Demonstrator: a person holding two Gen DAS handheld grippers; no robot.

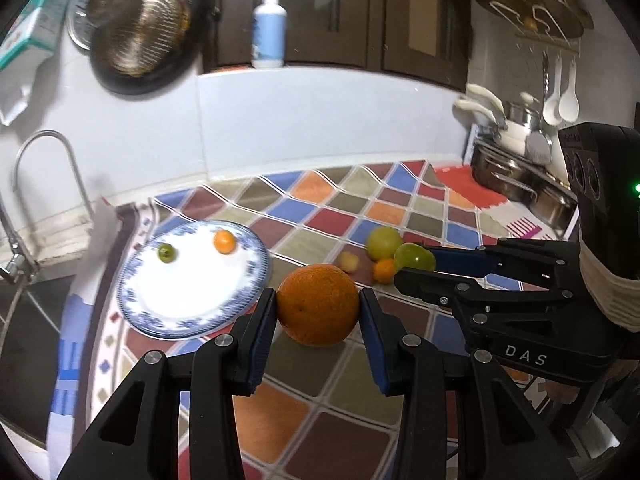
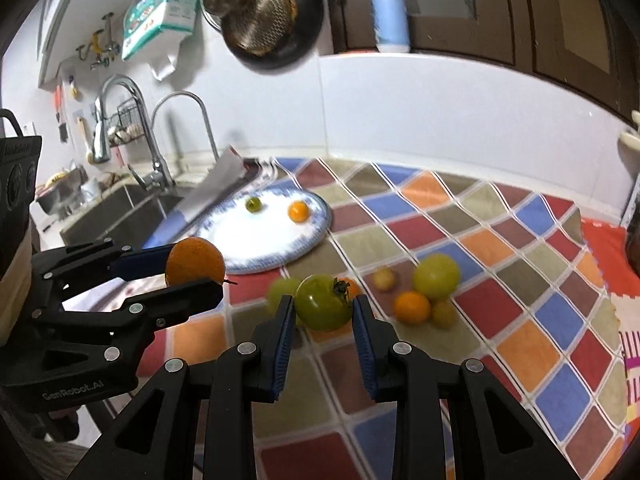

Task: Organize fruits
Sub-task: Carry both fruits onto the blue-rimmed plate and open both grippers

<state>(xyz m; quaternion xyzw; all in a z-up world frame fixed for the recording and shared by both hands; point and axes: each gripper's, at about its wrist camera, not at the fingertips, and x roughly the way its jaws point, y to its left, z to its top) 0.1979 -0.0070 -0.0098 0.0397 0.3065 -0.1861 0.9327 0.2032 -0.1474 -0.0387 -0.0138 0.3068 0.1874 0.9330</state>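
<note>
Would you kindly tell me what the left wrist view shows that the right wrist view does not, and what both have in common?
Only the left wrist view shows the stacked steel pots and white hanging spoons at the right. Only the right wrist view shows the sink basin and a second, taller faucet. Both show the blue-rimmed plate carrying two small fruits, the orange clamped in the left gripper, the green tomato clamped in the right gripper, loose fruits on the patchwork cloth, and the pump bottle.

white tiled wall, dark wooden cabinets

Blue-rimmed white plate, multicoloured chequered cloth
</note>
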